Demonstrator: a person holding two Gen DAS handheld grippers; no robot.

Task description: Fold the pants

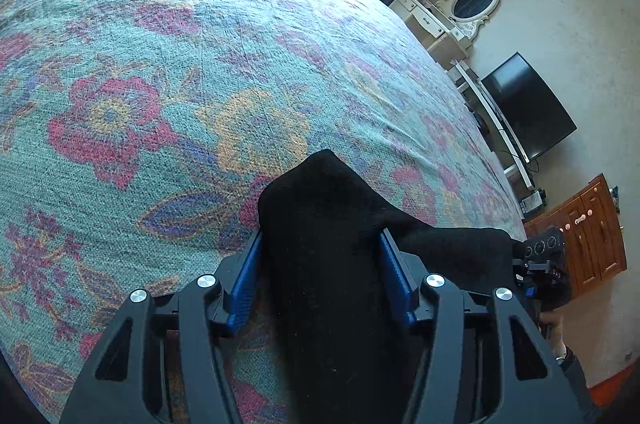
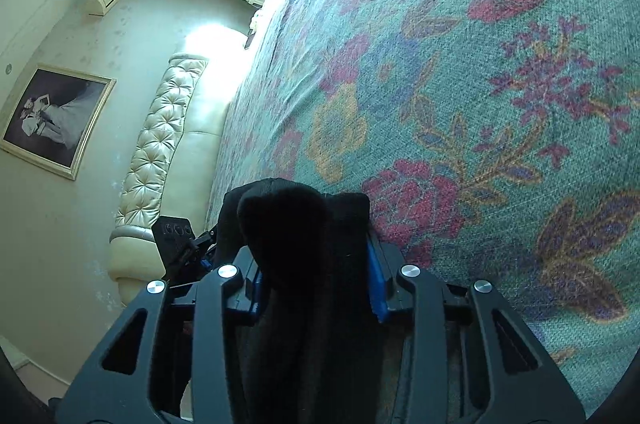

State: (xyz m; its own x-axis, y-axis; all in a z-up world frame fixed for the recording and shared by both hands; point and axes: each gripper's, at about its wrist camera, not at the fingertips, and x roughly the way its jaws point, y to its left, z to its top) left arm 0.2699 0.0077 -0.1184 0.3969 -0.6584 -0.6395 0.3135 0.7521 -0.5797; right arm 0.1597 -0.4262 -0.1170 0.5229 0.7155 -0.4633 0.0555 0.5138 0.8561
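You've got the black soft knit pants [image 1: 332, 224] bunched between the blue pads of both tools, low over the teal floral woven bedspread [image 1: 160, 64]. Left gripper [image 1: 320, 248]: fingers clamped on a thick wad of the cloth, a black fold running off toward the other tool. Right gripper [image 2: 312, 252]: fingers pinched on its own wad, cloth humped up past the tips.

Risks, judged from here: both grabs take a bundle, not a clean edge, so layers could slip out unevenly when you lift or spread, leaving a crooked fold. Black on black hides seams, so you could be holding mismatched corners.

Writing: small letters on the other tool's body in the left view, too blurred to read. No brand legible.
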